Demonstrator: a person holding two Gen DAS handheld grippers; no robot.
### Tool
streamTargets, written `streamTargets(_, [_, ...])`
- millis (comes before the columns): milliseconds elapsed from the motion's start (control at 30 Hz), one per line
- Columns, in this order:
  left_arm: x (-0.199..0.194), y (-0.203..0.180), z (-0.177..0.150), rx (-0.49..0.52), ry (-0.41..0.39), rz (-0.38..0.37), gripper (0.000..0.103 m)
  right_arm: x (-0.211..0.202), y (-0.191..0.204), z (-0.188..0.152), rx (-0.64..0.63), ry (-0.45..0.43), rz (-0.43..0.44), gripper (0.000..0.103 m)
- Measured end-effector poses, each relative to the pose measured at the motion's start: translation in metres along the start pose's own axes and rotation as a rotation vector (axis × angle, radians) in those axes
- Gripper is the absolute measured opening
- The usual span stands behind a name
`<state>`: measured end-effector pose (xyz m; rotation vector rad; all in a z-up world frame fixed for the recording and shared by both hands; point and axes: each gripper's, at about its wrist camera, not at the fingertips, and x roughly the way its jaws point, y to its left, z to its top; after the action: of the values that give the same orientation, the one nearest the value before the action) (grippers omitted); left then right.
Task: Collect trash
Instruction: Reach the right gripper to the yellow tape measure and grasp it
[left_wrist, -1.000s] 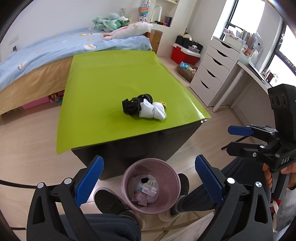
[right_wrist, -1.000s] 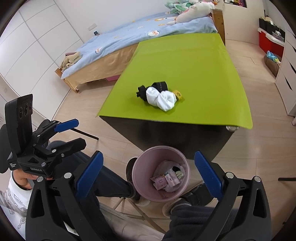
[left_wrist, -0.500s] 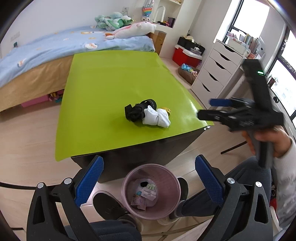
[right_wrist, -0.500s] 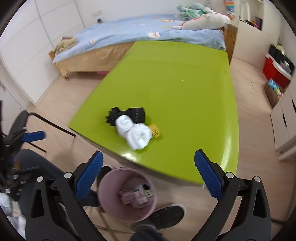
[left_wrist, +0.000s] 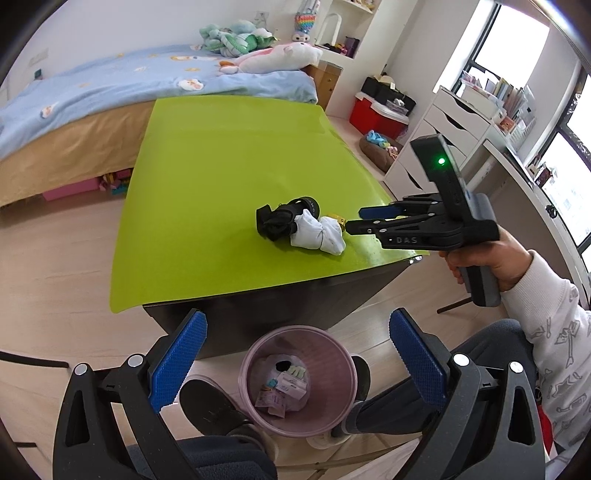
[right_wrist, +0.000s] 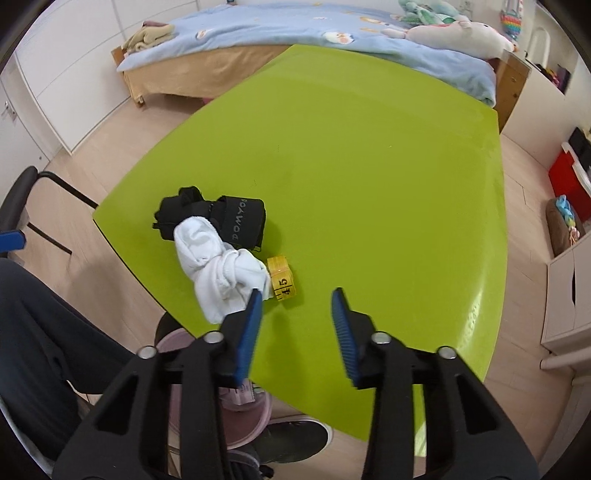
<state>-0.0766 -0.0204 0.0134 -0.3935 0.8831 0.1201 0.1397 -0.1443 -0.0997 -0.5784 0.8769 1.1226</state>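
A small yellow paper piece (right_wrist: 281, 282) with black digits lies on the green table (right_wrist: 369, 166), touching a white sock bundle (right_wrist: 221, 273) and near a black sock bundle (right_wrist: 218, 218). My right gripper (right_wrist: 296, 304) is open just in front of the yellow piece, its left finger beside the white bundle. In the left wrist view the right gripper (left_wrist: 356, 218) hovers at the table's near right, next to the white bundle (left_wrist: 319, 235). My left gripper (left_wrist: 295, 354) is open and empty above the pink trash bin (left_wrist: 298, 380), which holds paper scraps.
A bed (left_wrist: 110, 96) stands behind the table. White drawers (left_wrist: 443, 125) and a red box (left_wrist: 376, 114) are at the right. A black chair arm (right_wrist: 33, 192) is at the left. My legs and shoes flank the bin.
My right gripper has swung from beside the bin up over the table and now sits just in front of the yellow piece, its fingers narrowed. The left gripper stayed above the bin.
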Motion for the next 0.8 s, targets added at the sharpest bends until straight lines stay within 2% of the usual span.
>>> streamTargets(333, [0.001,0.000,0.000,-0.007,0.005,0.001,0.095,0.013,0.006,0.006,-0.047,0.009,0.040,0.012])
streamTargets(600, [0.003,0.000,0.006,0.007,0.012,-0.003,0.095,-0.004,0.005,0.001,-0.003,-0.020,0.043,0.011])
streamTargets(800, [0.009,-0.004,0.021,0.036,0.013,0.003,0.095,-0.023,-0.002,-0.007,0.093,-0.050,0.055,0.011])
